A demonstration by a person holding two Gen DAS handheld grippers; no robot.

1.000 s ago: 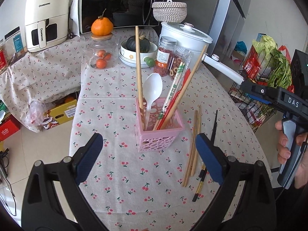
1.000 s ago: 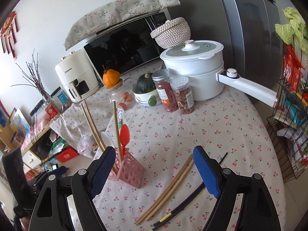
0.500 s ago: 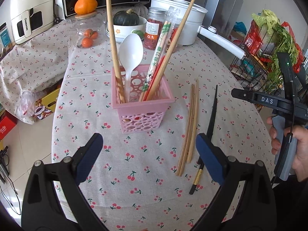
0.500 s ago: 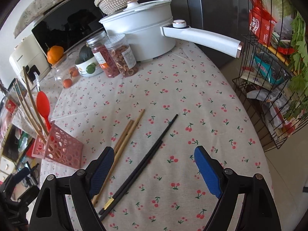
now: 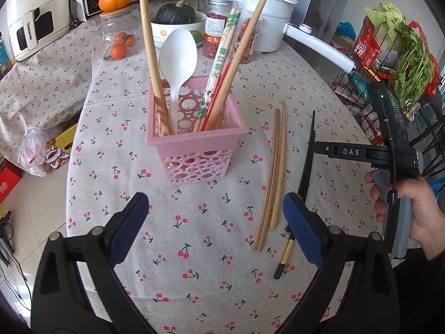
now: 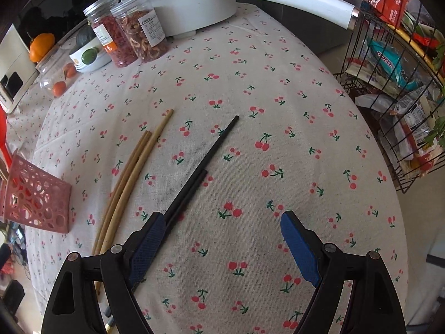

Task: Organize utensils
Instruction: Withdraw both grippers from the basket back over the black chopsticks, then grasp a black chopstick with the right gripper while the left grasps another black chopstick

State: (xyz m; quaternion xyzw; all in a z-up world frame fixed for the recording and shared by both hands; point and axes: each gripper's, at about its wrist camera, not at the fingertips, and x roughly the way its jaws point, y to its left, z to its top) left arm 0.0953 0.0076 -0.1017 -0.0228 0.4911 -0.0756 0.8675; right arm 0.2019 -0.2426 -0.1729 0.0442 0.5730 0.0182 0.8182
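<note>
- My worktop (image 6: pixel 278 105) wears a cherry-print cloth.
- My left gripper (image 5: pixel 214 226) is spread, empty, the pink holder (image 5: pixel 194 150) just ahead.
- My right gripper (image 6: pixel 221 243) is spread; black chopsticks (image 6: pixel 200 167) pass under its left finger, wooden chopsticks (image 6: pixel 130 172) further left.

Utensil basket (image 5: pixel 194 150) stands on the table (image 5: pixel 194 250), holding a spoon (image 5: pixel 178 55) and upright chopsticks (image 5: pixel 151 53). Right of the basket, bamboo chopsticks (image 5: pixel 274 178) lie flat on the table; further right of the basket, black chopsticks (image 6: pixel 203 167) lie alongside. Behind the basket: jars (image 6: pixel 133 33), a pot (image 6: pixel 180 2).
</note>
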